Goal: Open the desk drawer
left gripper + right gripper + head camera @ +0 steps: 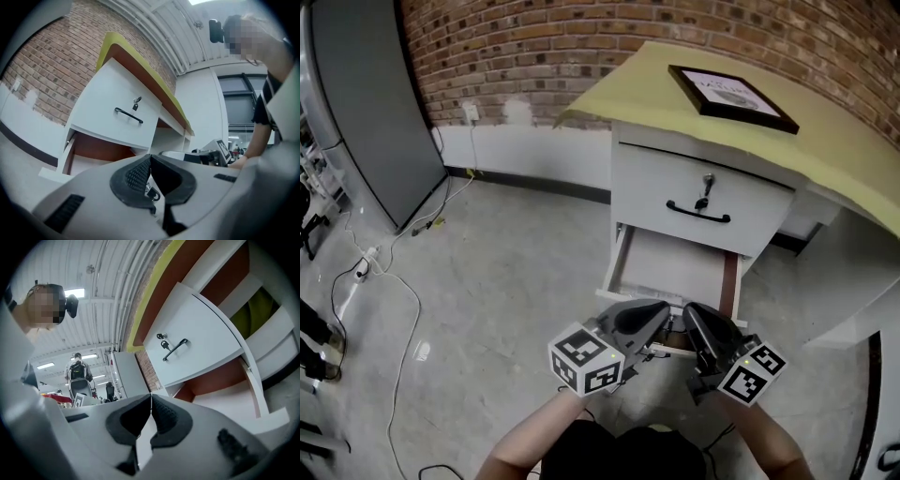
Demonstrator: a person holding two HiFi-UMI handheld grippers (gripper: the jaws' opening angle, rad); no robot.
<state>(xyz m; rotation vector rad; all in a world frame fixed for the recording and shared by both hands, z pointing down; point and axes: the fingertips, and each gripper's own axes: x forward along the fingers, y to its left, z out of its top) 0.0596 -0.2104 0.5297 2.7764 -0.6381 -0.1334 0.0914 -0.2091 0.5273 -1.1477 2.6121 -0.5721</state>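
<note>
The white desk has an upper drawer [703, 192] that is closed, with a black handle [698, 214] and a key above it. The lower drawer [615, 267] stands pulled out, its pale inside showing. My left gripper [659, 317] and right gripper [690, 317] hover side by side over that drawer's front edge, both shut with nothing seen between the pads. In the left gripper view my left gripper [150, 157] points at the upper drawer [117, 112]. In the right gripper view my right gripper [151, 397] does the same, below the handle [174, 349].
A framed picture [731, 96] lies on the yellow desk top [656, 84]. A brick wall runs behind. A grey panel [366, 103] leans at the left, and cables [384, 272] trail over the concrete floor. A person stands far off in the right gripper view.
</note>
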